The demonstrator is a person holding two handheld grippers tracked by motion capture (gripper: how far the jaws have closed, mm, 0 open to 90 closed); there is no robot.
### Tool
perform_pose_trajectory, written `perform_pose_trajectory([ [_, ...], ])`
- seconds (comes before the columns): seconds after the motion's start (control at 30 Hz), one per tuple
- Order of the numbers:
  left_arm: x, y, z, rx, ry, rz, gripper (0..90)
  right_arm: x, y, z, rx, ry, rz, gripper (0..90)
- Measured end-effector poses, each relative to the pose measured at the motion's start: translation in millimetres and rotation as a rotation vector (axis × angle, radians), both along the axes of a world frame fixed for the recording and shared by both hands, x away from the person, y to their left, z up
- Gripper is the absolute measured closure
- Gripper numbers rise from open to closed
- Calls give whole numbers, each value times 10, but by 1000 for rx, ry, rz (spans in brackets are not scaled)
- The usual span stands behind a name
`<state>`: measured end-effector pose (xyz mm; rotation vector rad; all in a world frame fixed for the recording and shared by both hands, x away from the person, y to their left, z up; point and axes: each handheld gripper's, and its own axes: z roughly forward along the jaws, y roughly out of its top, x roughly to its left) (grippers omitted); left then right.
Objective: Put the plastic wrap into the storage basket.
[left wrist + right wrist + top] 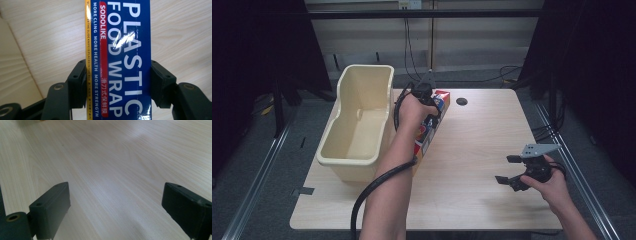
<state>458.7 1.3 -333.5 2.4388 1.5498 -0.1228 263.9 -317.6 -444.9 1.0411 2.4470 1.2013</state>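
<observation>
1. From the high view I see the table (472, 150) evenly lit from overhead; the surroundings on both sides fall into near-black.
2. Shadows are soft: a faint one lies beneath the right gripper (507, 172) on the wood.
3. In the left gripper view, white glare streaks cross the glossy box (120, 57) just ahead of the jaws, washing out part of the lettering.
4. The lettering there stays readable; the jaw bases at the bottom edge are slightly soft.
5. In the right gripper view, a broad pale sheen runs across the tabletop (112, 165) ahead of the jaws; the far wood grain blurs.
</observation>
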Motion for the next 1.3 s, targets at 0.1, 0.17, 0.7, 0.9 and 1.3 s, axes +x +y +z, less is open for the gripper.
perform_pose_trajectory([
  [0.1, -9, 44, 73, 8, 7, 6, 411, -2, 4, 3, -2, -3, 0, 81],
  [0.17, -11, 70, 126, 13, 9, 11, 410, -4, 6, 8, 1, -3, 1, 81],
  [0.7, -23, 255, 465, 6, 7, 44, 410, -1, 16, 8, 4, -3, 10, 81],
  [0.9, -34, 335, 610, 12, -7, 64, 410, 4, 19, 2, 1, 0, 15, 81],
  [1.3, -55, 528, 855, 5, -9, 82, 410, 3, 26, 3, 0, -2, 12, 82],
])
